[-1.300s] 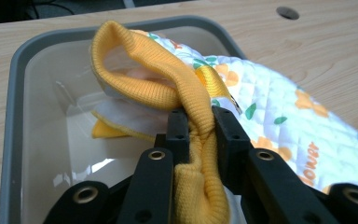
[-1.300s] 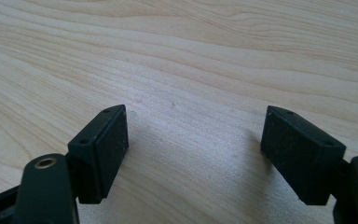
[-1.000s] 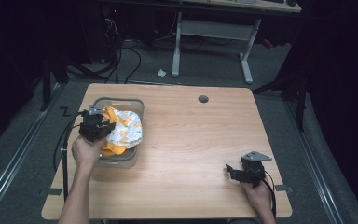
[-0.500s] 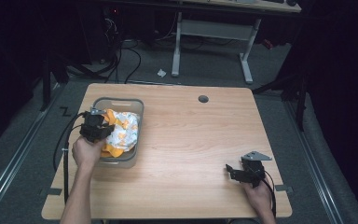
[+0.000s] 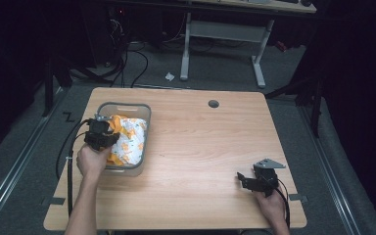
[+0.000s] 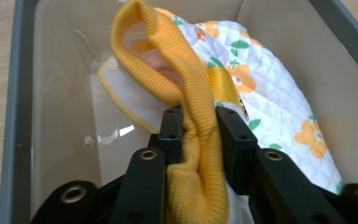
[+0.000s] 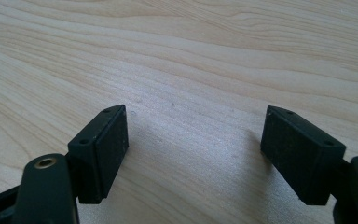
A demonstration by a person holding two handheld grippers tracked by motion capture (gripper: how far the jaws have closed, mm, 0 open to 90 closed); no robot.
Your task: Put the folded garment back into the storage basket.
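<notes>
Left claw eased open over wooden table.

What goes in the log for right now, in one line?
left gripper: jaws just opening, orange ribbed cuff of flowered quilted garment between them | grey plastic bin | right gripper: open, wooden table

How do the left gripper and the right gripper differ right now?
The left gripper has its jaws nearly together around the yellow ribbed cuff of the flowered garment; they have just been opening. The right gripper stands wide open, holding nothing. The left hangs in the grey bin; the right sits low over bare table. Both have black jaws.
</notes>
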